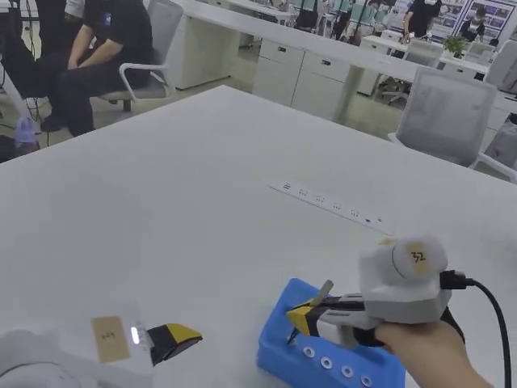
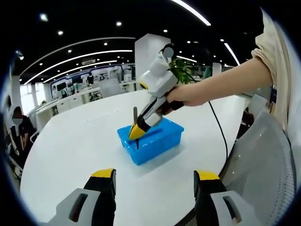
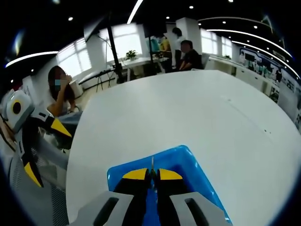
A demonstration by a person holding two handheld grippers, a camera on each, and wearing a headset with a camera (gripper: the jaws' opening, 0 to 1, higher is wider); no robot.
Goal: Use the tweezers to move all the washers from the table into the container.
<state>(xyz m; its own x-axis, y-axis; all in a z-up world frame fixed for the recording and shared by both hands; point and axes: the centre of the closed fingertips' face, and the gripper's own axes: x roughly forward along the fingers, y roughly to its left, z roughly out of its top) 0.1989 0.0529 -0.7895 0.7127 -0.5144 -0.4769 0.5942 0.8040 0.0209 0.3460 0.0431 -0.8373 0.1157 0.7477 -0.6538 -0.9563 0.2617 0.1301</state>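
Head view: right gripper clamps the tweezers just above the blue container on the white table.
Left gripper view: left gripper jaws stand apart, holding nothing.
Right gripper view: the tweezers' tip lies over the container.

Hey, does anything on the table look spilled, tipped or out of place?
Nothing stands out. The container sits flat on the table, and the right tool holds the tweezers over it.
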